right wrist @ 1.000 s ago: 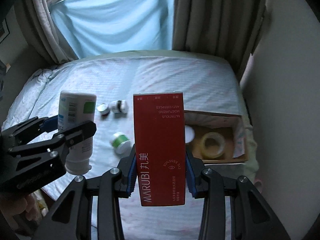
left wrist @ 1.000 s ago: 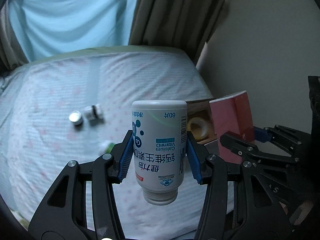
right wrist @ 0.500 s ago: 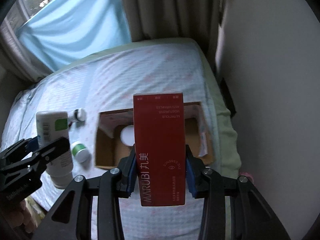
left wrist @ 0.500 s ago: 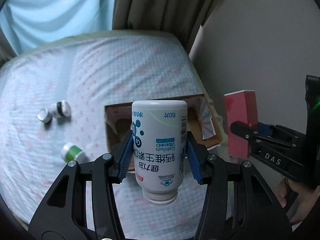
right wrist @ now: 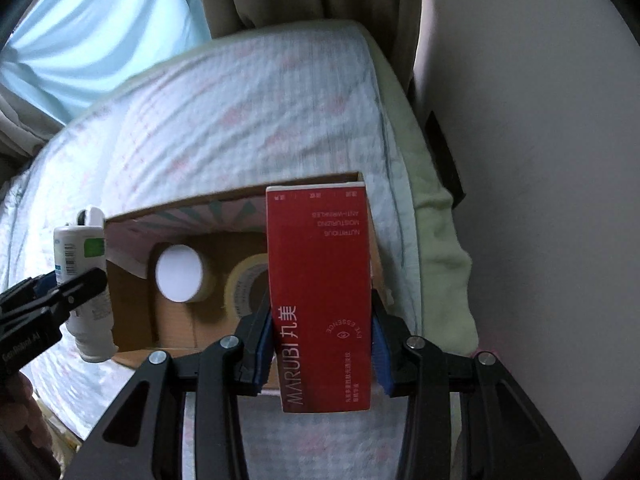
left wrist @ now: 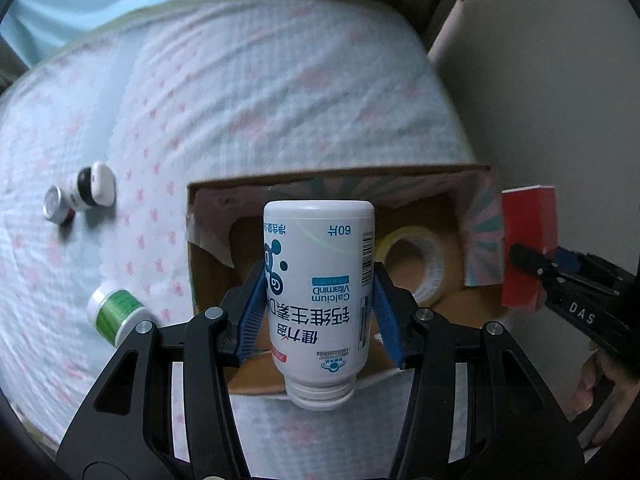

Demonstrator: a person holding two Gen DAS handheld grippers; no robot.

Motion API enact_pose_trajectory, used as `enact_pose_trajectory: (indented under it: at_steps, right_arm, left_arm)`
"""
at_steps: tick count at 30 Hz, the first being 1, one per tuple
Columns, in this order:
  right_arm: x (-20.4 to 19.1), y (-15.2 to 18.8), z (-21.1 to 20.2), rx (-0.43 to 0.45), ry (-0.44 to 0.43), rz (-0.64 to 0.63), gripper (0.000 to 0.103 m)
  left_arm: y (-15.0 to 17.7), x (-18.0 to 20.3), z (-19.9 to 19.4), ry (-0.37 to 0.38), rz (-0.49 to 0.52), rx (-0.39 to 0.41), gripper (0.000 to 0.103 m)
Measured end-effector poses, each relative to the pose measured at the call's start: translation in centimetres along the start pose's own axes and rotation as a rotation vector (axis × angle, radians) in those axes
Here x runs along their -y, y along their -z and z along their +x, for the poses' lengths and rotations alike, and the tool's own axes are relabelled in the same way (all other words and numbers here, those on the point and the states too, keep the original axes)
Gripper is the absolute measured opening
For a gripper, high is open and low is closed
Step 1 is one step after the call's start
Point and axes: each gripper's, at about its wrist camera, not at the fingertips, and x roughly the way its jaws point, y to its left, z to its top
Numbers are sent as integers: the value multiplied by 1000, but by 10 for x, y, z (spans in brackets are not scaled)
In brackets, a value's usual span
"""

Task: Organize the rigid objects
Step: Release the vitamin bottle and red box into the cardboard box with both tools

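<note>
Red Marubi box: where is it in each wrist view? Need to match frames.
Left wrist: red Marubi box at the right edge, clamped by the right gripper, beside the cardboard box's right wall.
Right wrist: red Marubi box dead centre, between the gripper's blue pads, above the cardboard box.
Shared landmark: the tape roll inside the cardboard box.

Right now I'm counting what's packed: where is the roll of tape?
The tape roll lies inside the cardboard box on the bed, toward its right side in the left wrist view, behind the held vitamin bottle.
</note>
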Motion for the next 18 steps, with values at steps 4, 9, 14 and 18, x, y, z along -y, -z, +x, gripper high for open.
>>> enact_pose_trajectory:
  at_steps: [4, 9, 14, 18]
  right_arm:
    - [4, 1, 25, -35, 12, -13, 38]
    - [2, -1, 44, -47, 20, -50, 38]
    - [1, -2, 55, -49, 11, -61, 38]
    - [1, -3, 61, -54, 0, -63, 38]
  left_arm:
    - [7, -5, 30, -24, -6, -48, 46]
    - [16, -6, 54, -46, -5, -83, 46]
    - [19, -4, 61, -71, 14, -72, 46]
    - [18, -4, 65, -86, 39, -76, 46]
